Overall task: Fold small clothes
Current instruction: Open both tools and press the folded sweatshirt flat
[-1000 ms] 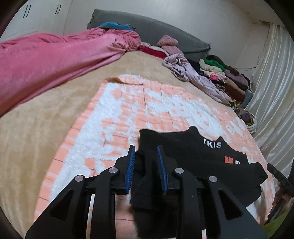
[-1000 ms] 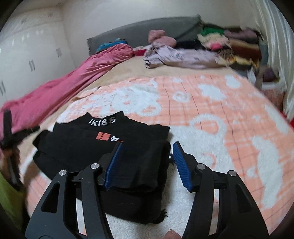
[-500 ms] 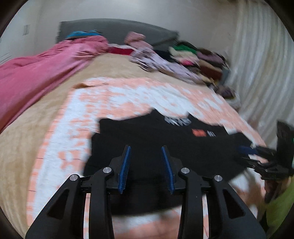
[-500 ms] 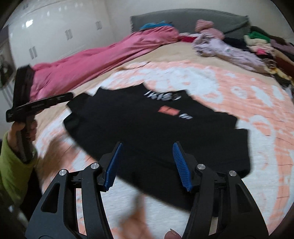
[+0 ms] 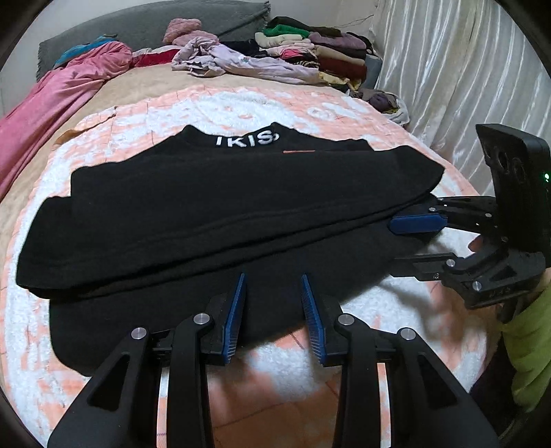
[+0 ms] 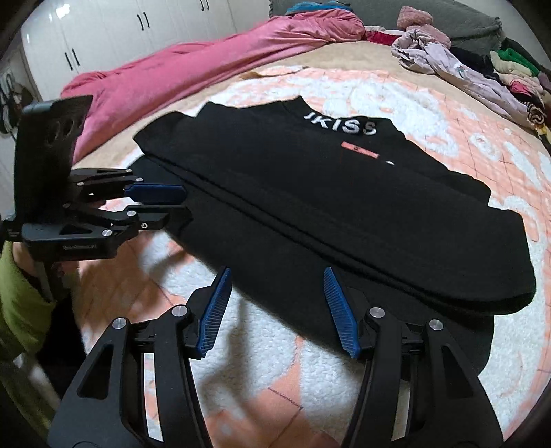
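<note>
A black garment (image 5: 213, 206) with white "IKISS" lettering lies folded lengthwise on the pink-and-white blanket (image 5: 241, 103); it also shows in the right wrist view (image 6: 327, 200). My left gripper (image 5: 273, 310) is open and empty at the garment's near edge. My right gripper (image 6: 275, 310) is open and empty, just short of the garment's near edge. The left gripper also shows in the right wrist view (image 6: 162, 203) by the garment's left end, and the right gripper in the left wrist view (image 5: 409, 241) by its right end.
A pink quilt (image 6: 193, 69) lies along the far left of the bed. A lilac garment (image 5: 248, 65) and a pile of folded clothes (image 5: 320, 51) sit at the head, by a grey headboard (image 5: 144, 31). A white curtain (image 5: 465, 69) hangs on the right, wardrobes (image 6: 103, 31) on the left.
The left gripper has let go of the black fabric and opened. Both grippers have swung out to opposite ends of the garment, which now lies flat in a long fold.
</note>
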The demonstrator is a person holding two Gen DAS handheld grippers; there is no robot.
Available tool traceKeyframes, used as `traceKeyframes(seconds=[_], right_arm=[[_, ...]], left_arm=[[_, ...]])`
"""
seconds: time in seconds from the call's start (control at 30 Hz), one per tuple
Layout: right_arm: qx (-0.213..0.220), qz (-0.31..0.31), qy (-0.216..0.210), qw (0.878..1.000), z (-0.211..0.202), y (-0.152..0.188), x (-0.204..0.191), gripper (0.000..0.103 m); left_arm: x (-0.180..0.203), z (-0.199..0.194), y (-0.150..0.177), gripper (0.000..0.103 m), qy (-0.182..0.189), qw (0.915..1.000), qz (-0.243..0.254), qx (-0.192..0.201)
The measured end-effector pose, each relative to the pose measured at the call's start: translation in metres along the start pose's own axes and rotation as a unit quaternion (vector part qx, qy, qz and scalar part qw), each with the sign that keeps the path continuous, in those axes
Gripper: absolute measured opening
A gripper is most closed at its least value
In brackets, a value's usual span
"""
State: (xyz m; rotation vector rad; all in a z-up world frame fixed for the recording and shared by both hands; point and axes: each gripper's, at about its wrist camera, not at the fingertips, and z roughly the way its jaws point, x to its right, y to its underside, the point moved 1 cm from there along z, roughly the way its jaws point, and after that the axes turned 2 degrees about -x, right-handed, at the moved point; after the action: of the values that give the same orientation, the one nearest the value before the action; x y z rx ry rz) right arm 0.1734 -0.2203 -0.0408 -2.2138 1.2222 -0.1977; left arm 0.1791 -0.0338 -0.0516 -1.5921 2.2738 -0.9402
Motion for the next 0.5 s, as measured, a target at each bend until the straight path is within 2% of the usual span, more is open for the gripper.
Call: traceKeyframes(seconds=[0.13, 0.5], right_arm=[[0.009, 0.004, 0.012, 1.000, 0.004, -0.002, 0.002, 0.048], [0.048, 0.016, 0.031, 0.998, -0.001, -0.016, 0.010, 0.048]], left_arm=[[-0.010, 0.004, -0.002, 0.032, 0.021, 0.9995, -0.026, 0.003], [-0.022, -0.010, -0.016, 0.032, -0.010, 0.9987, -0.021, 0.045]])
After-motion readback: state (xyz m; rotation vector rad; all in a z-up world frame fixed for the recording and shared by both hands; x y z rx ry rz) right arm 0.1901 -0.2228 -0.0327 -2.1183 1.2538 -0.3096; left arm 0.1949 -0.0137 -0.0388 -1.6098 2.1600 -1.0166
